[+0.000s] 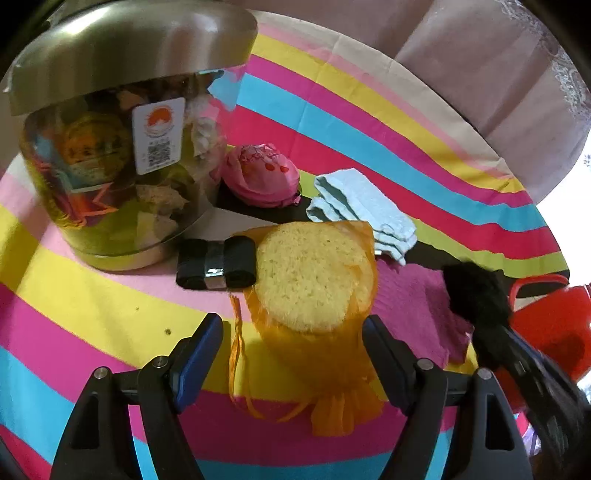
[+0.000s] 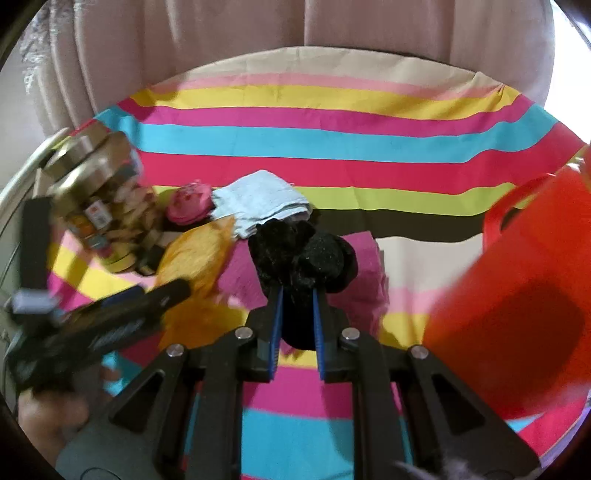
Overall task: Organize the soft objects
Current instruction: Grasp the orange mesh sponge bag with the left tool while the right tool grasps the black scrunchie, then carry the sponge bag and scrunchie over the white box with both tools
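Note:
My left gripper (image 1: 293, 332) is open, its jaws on either side of a yellow sponge (image 1: 314, 275) in an orange mesh bag (image 1: 328, 369) lying on the striped cloth. My right gripper (image 2: 297, 295) is shut on a black fuzzy soft object (image 2: 303, 254) and holds it above a magenta cloth (image 2: 364, 273). The black object also shows in the left wrist view (image 1: 474, 291), over the magenta cloth (image 1: 413, 306). A folded light blue towel (image 1: 364, 206), a pink bundle (image 1: 260, 173) and a black roll (image 1: 216, 267) lie behind the sponge. A red basket (image 2: 517, 317) stands at the right.
A large clear jar (image 1: 114, 166) with a metal lid (image 1: 129, 48), full of packets, stands at the left. The red basket also shows in the left wrist view (image 1: 554, 325). Beige curtains (image 2: 295, 26) hang behind the striped table (image 2: 332, 140).

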Tool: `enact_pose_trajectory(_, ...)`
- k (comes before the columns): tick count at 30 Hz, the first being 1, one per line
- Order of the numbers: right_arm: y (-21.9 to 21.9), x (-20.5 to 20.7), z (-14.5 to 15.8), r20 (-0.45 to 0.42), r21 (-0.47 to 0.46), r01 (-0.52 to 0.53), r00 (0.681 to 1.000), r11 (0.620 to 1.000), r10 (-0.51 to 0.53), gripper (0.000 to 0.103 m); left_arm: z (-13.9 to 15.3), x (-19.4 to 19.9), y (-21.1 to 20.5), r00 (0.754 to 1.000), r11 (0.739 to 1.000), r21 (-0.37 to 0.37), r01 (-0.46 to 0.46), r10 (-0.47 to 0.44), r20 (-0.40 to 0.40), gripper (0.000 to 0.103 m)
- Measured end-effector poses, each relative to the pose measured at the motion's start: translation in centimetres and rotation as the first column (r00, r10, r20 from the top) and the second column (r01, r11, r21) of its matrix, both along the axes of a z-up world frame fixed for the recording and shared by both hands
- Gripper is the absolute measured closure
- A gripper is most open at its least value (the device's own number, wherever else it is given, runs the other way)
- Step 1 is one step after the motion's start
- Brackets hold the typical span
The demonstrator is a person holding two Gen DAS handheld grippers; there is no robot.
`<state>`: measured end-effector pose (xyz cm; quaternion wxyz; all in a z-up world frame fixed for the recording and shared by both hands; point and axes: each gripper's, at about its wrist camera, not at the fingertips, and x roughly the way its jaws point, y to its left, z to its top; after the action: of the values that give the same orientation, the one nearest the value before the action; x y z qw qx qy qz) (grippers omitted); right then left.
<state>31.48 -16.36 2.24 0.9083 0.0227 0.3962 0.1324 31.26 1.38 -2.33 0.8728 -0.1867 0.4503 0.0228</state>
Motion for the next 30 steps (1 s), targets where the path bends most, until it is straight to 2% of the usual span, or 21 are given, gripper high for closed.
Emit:
enact_pose_trajectory(3,-0.7,-2.3,0.8,0.017,0.007,0.000,1.000,1.000,0.000,0.085,-0.2,1.0,-0.3,1.000,1.000,-0.021,0.012,-0.012,-0.008,0.024)
enact_pose_trajectory(4,-0.9,-2.7,0.9,0.020,0.009,0.002,1.000,1.000,-0.002,0.085,-0.4,1.4,-0.4,1.000,1.000,-0.027,0.007,-0.007,-0.007,0.021)
enact_pose_trajectory(8,-1.9,-5.0,1.1,0.029,0.006,0.005,1.000,1.000,-0.005,0.085,-0.4,2.5,-0.5,0.999,0.999,-0.038,-0.037,0.036,-0.019,0.019)
enact_pose_trajectory(15,-3.2,-7.3,1.2,0.015,0.007,0.013,1.000,1.000,-0.013,0.085,-0.7,4.3,-2.4,0.998,0.993,0.107,-0.045,0.050,-0.048,0.018)
enact_pose_trajectory(16,-3.5,-7.6,1.2,0.014,0.008,0.017,1.000,1.000,-0.017,0.085,-0.7,4.3,-2.6,0.998,0.992,0.126,-0.034,0.040,-0.048,0.024)
enact_pose_trajectory(17,-3.7,-7.9,1.3,0.013,0.012,0.021,1.000,1.000,-0.021,0.085,-0.7,4.3,-2.7,0.999,0.991,0.133,-0.016,0.022,-0.043,0.024)
enact_pose_trajectory(24,-6.0,-9.4,1.7,0.005,0.038,0.060,0.998,0.997,-0.060,0.085,-0.5,2.9,-2.0,0.999,0.996,0.082,0.015,-0.011,-0.046,0.024)
enact_pose_trajectory(30,-7.6,-11.2,1.8,0.003,0.055,0.075,0.997,0.996,-0.076,0.085,1.5,-0.2,-1.3,1.000,0.998,0.058,0.005,-0.005,-0.016,0.024)
